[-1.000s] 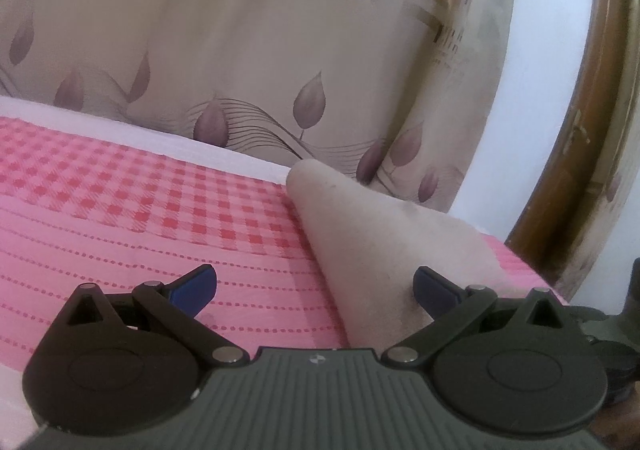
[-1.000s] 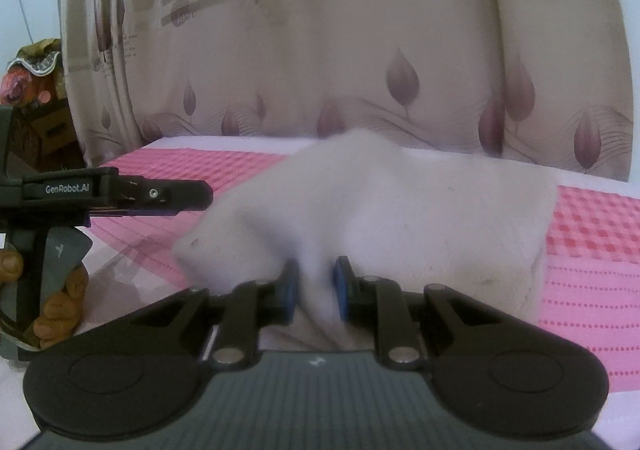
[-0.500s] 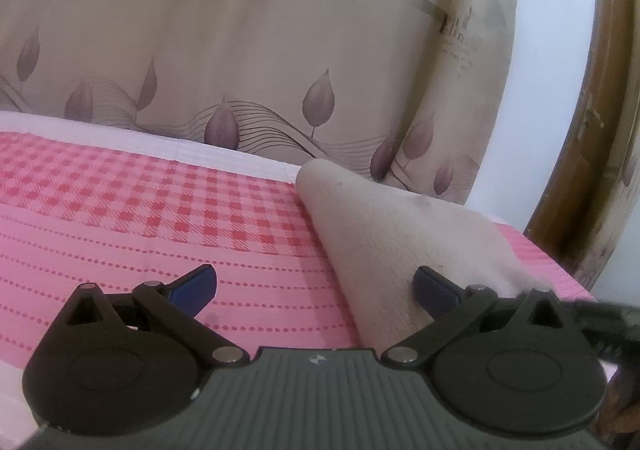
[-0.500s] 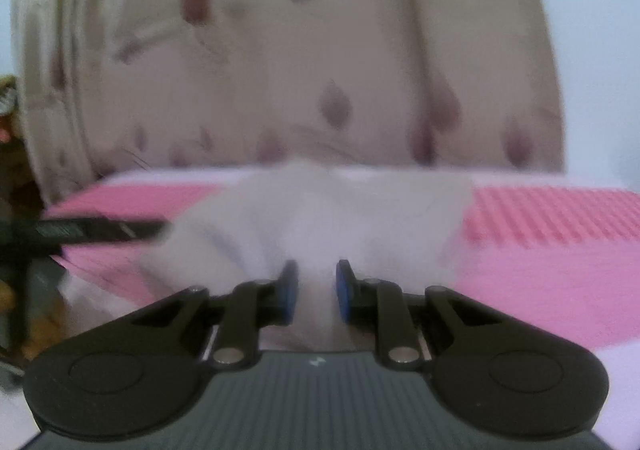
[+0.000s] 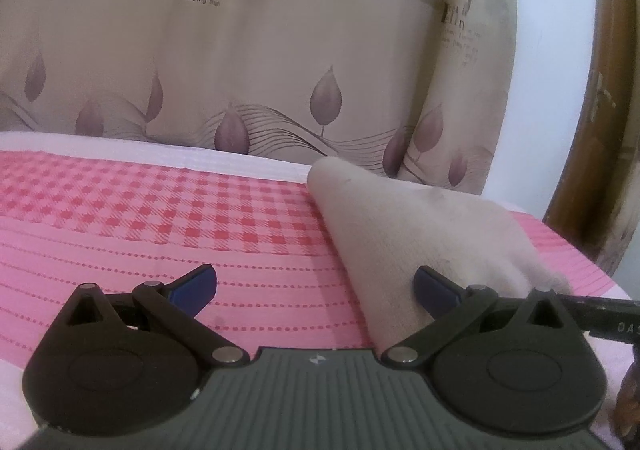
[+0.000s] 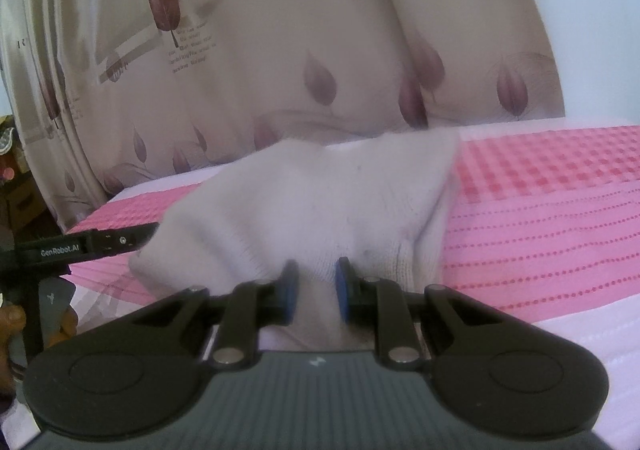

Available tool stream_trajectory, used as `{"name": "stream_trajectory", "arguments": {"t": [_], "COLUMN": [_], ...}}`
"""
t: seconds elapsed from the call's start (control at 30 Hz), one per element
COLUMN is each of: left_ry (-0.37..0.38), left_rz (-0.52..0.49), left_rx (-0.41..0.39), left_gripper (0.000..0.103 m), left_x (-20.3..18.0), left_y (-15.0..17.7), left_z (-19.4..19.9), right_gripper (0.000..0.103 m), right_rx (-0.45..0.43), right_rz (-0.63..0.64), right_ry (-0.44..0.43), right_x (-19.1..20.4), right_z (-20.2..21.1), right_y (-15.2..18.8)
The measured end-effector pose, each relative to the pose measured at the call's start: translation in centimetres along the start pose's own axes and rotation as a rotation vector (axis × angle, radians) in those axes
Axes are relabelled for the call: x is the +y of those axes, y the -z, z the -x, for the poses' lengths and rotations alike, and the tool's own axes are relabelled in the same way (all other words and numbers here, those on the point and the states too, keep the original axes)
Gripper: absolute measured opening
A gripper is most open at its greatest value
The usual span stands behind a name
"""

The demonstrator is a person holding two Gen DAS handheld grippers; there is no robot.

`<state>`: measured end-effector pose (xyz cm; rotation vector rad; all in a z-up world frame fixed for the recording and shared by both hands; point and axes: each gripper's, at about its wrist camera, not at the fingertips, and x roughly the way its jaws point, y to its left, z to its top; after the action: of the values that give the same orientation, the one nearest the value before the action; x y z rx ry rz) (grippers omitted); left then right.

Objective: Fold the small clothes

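1. Right wrist view: right gripper [image 6: 313,288] pinches near edge of small off-white knit garment [image 6: 320,201], jaws narrow, cloth bunched between pads
2. Garment lies on pink checked bedspread [image 6: 540,209], long axis running away from fingers toward curtain
3. Left gripper [image 5: 314,286] jaws wide, holding nothing; garment [image 5: 420,234] just beside its right finger, unpinched there

Matt ribbed knit white garment [image 6: 320,201], woven pink checked bedspread [image 5: 160,217], faintly sheened leaf-print curtain [image 5: 240,69].
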<state>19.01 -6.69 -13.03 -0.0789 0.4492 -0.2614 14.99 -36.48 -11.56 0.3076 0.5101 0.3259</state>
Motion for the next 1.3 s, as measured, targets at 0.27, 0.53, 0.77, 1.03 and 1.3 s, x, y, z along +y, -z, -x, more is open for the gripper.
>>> {"name": "stream_trajectory", "arguments": {"t": [0.27, 0.53, 0.77, 1.03, 1.3], "left_ry": [-0.035, -0.040, 0.062, 0.232, 0.318], "left_rz": [-0.032, -0.017, 0.112, 0.188, 0.201], "left_rx": [-0.006, -0.017, 0.054, 0.216, 0.319], "left_gripper": [0.103, 0.103, 0.103, 0.103, 0.103], "left_x": [-0.6, -0.4, 1.3, 1.5, 1.8], "left_y": [0.0, -0.3, -2.5, -5.4, -5.3], "left_z": [0.1, 0.5, -0.7, -5.8, -9.7], "right_gripper": [0.020, 0.020, 0.020, 0.034, 0.080], "right_rx": [-0.004, -0.004, -0.010, -0.067, -0.104], "right_rz": [-0.003, -0.017, -0.042, -0.075, -0.226], "right_ry": [-0.002, -0.013, -0.030, -0.057, -0.057], "right_x": [-0.2, -0.4, -0.7, -1.3, -5.3], "right_z": [0.1, 0.1, 0.1, 1.2, 2.7], "right_y": [-0.1, -0.1, 0.0, 0.2, -2.2]}}
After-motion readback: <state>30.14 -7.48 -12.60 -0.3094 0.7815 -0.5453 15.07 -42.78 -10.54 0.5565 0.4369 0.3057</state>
